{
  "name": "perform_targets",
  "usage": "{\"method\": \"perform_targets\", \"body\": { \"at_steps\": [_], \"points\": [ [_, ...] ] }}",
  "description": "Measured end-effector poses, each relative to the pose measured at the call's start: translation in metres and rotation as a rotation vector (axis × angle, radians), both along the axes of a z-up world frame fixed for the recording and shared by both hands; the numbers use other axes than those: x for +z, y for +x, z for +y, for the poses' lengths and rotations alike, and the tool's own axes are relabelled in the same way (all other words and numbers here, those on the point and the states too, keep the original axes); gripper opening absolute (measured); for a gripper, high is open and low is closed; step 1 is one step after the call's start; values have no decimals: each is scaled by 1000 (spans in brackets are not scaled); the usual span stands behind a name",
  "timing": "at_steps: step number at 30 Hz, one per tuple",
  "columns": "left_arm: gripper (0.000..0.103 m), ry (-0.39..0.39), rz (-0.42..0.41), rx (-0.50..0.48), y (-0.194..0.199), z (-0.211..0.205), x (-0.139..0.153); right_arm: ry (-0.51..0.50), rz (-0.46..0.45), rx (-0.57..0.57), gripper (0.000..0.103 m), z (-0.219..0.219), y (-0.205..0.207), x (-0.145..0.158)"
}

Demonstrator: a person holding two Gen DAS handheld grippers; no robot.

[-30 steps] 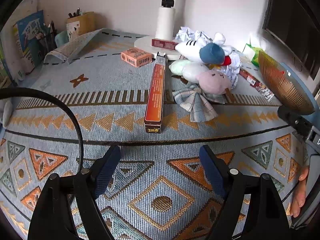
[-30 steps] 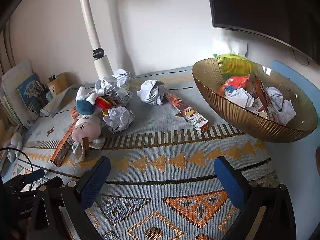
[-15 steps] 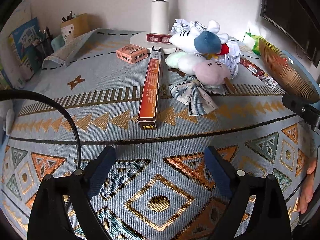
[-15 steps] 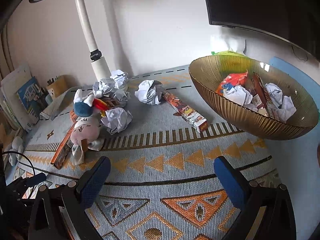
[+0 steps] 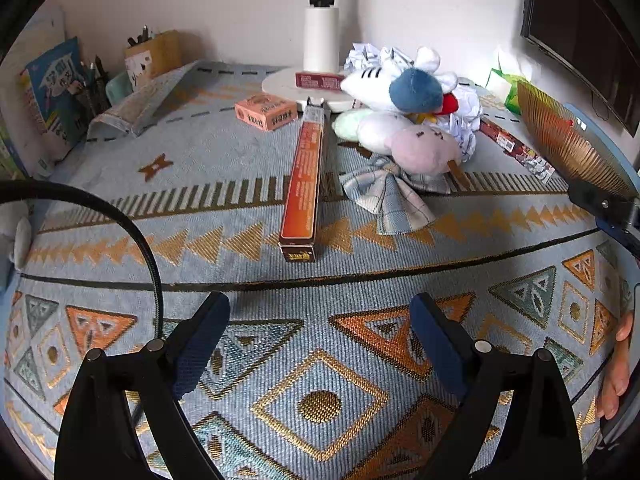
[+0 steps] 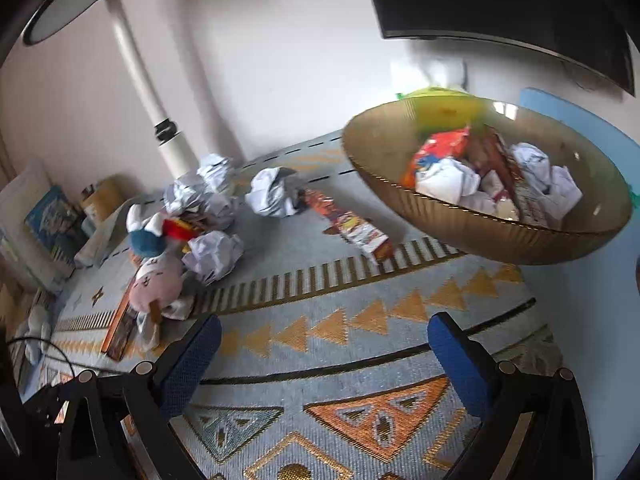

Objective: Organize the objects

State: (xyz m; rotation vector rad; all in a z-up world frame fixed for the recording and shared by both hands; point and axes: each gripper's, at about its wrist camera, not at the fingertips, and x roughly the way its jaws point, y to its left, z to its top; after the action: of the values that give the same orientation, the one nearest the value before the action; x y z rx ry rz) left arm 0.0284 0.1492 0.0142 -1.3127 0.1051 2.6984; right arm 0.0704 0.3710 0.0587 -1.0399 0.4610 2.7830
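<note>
Patterned cloth covers the table beneath both grippers. Left gripper [image 5: 318, 336] fingers gape empty; straight ahead lies the long orange box [image 5: 303, 178], its narrow end toward them, long axis running away. Right gripper [image 6: 324, 354], also open, sits farther off.

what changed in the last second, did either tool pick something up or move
Neither tool took hold of or released anything; both are open and empty. The left tool eased forward toward the long orange box, which now looks nearer. The right tool swung and tilted, so the gold bowl sits higher and the view is blurred. The box, plush toys, paper balls and patterned cloth stayed put.
</note>
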Motion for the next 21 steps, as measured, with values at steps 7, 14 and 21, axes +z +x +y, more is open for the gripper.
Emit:
{"method": "perform_targets", "body": {
  "at_steps": [7,14,21],
  "points": [
    [91,-27,87,-135,-20,-5,48,-42,-141,70,77,1,-18,-7],
    [91,100,61,-96,-87,-26,24,50,-161,42,73,-6,-38,3],
    [91,126,22,-31,-91,-34,5,225,-241,49,72,-25,-91,15]
  ]
}}
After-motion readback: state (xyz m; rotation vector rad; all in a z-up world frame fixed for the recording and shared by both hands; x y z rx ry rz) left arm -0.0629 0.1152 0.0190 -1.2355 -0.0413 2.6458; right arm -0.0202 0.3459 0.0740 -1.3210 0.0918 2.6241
